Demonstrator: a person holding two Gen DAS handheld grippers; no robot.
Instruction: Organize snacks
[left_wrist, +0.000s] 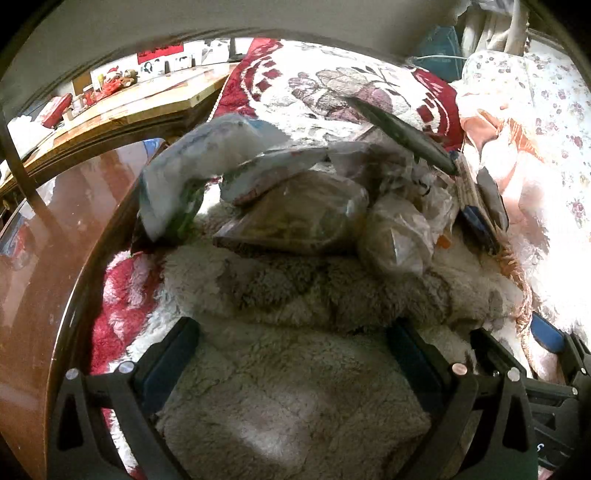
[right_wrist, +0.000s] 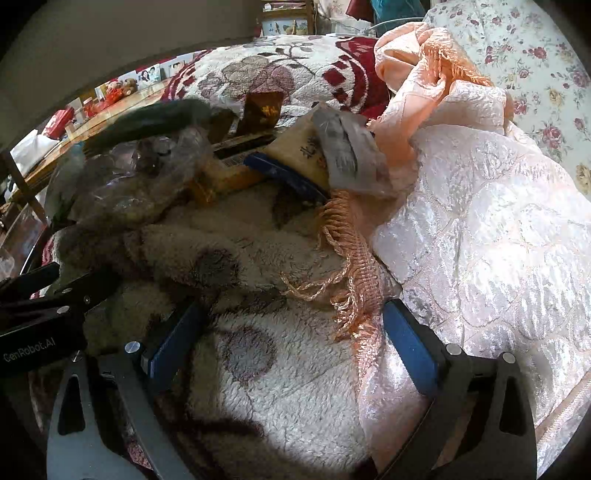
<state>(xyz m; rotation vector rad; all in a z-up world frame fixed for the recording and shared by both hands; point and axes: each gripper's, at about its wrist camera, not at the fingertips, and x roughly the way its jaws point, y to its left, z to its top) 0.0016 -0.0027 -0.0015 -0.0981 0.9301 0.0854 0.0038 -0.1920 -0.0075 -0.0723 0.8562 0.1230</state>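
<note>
A heap of snack bags lies on a fluffy blanket (left_wrist: 295, 387). In the left wrist view I see a clear brown-filled bag (left_wrist: 295, 218), a white and blue bag (left_wrist: 192, 173), a pale bag (left_wrist: 399, 236) and a dark green packet (left_wrist: 402, 136). My left gripper (left_wrist: 295, 343) is open and empty, short of the heap. In the right wrist view the heap shows a yellow pack (right_wrist: 299, 151), a grey wrapper (right_wrist: 347, 151), a blue-edged pack (right_wrist: 288, 175) and clear bags (right_wrist: 147, 177). My right gripper (right_wrist: 295, 325) is open and empty over the blanket and a peach fringe (right_wrist: 347, 266).
A brown wooden table edge (left_wrist: 44, 258) curves along the left. A peach quilt (right_wrist: 480, 221) lies at the right with a floral sheet (right_wrist: 535, 74) behind. A red patterned blanket (left_wrist: 332, 85) lies beyond the heap. The left gripper's body (right_wrist: 37, 314) shows at the right view's left edge.
</note>
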